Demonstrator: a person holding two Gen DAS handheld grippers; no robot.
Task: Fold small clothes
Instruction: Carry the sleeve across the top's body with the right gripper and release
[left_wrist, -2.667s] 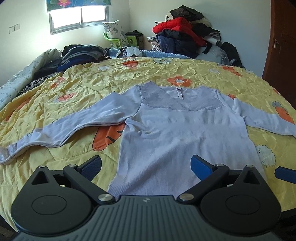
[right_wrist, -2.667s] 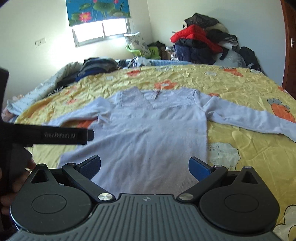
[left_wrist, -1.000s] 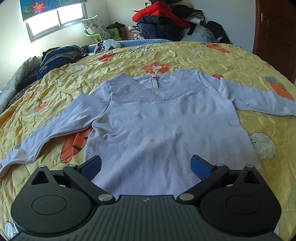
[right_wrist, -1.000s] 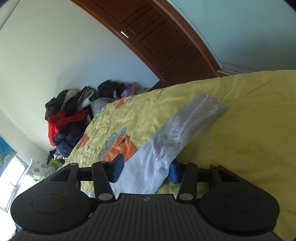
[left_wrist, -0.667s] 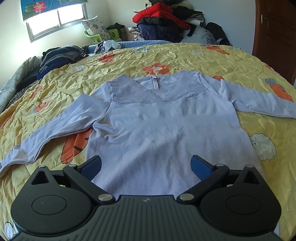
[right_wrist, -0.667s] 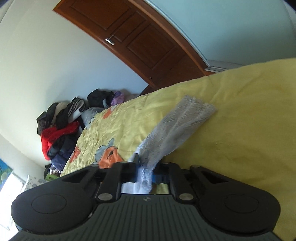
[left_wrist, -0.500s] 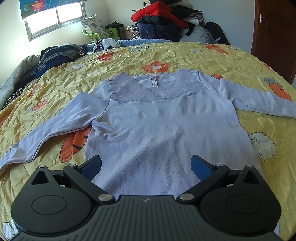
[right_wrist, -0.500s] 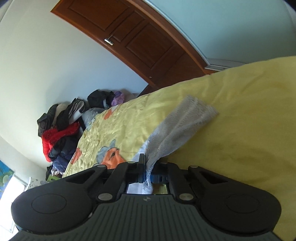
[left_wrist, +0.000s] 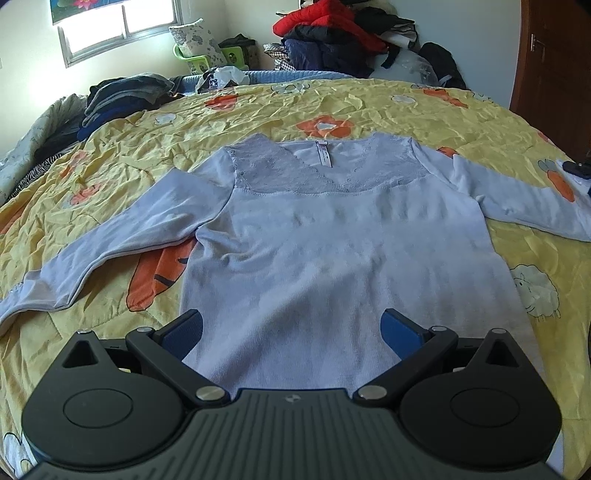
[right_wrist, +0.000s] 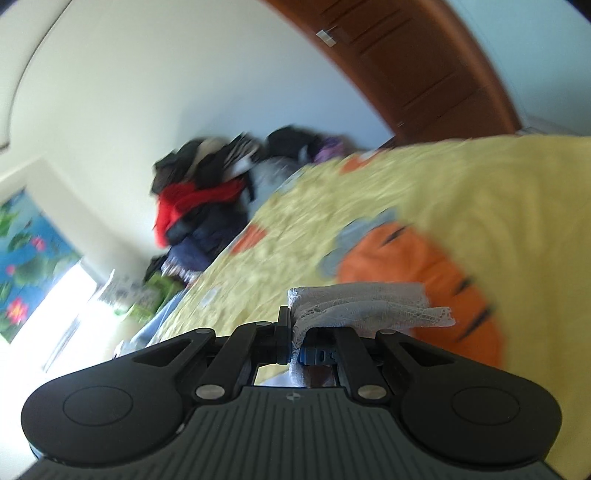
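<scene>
A pale lilac long-sleeved top lies flat on the yellow bedspread, neck away from me, both sleeves spread out. My left gripper is open and empty, hovering over the top's hem. My right gripper is shut on the lace cuff of the right sleeve and holds it lifted above the bed. In the left wrist view the right gripper shows at the far right edge, at the end of the right sleeve.
A pile of dark and red clothes sits beyond the bed's far side. Folded dark clothes lie at the far left of the bed. A brown door stands at the right. A window is at the back left.
My right gripper has closed on the sleeve cuff, lifted it and swung it; its view is now blurred. The right sleeve has shifted. My left gripper has stayed almost still.
</scene>
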